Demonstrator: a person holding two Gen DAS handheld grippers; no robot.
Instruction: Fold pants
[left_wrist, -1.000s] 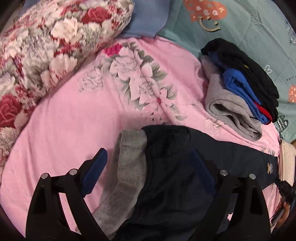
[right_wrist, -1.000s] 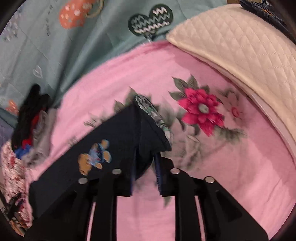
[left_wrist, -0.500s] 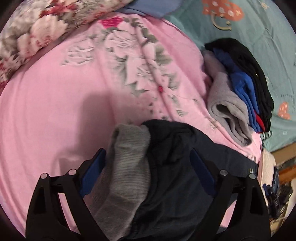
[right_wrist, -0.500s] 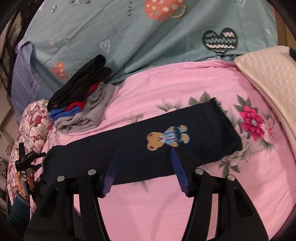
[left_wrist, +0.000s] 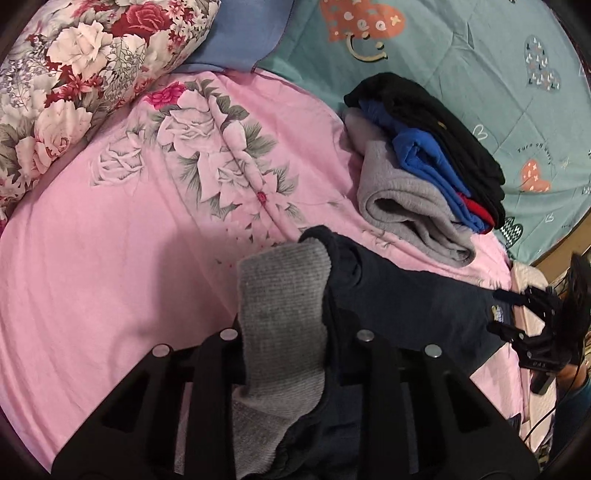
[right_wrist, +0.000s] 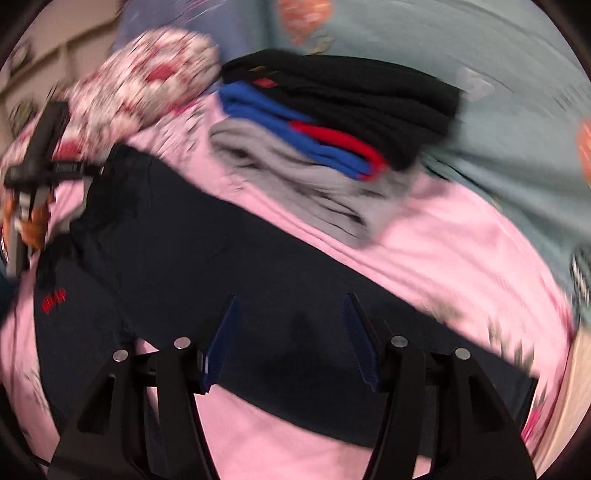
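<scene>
The left gripper (left_wrist: 291, 332) was pinched on the grey ribbed waistband (left_wrist: 284, 317) of the dark navy pants (left_wrist: 406, 302), which lay stretched across the pink floral sheet (left_wrist: 110, 258); only this view showed that grip sharply, its fingertips hidden under the cloth. Far right sat 1 stack of folded clothes (left_wrist: 424, 170). The right wrist view was blurred. There the right gripper (right_wrist: 291, 339) was spread wide, its blue pads (right_wrist: 221, 343) hovering over the pants' leg (right_wrist: 221, 258), the stack (right_wrist: 332, 136) beyond.
</scene>
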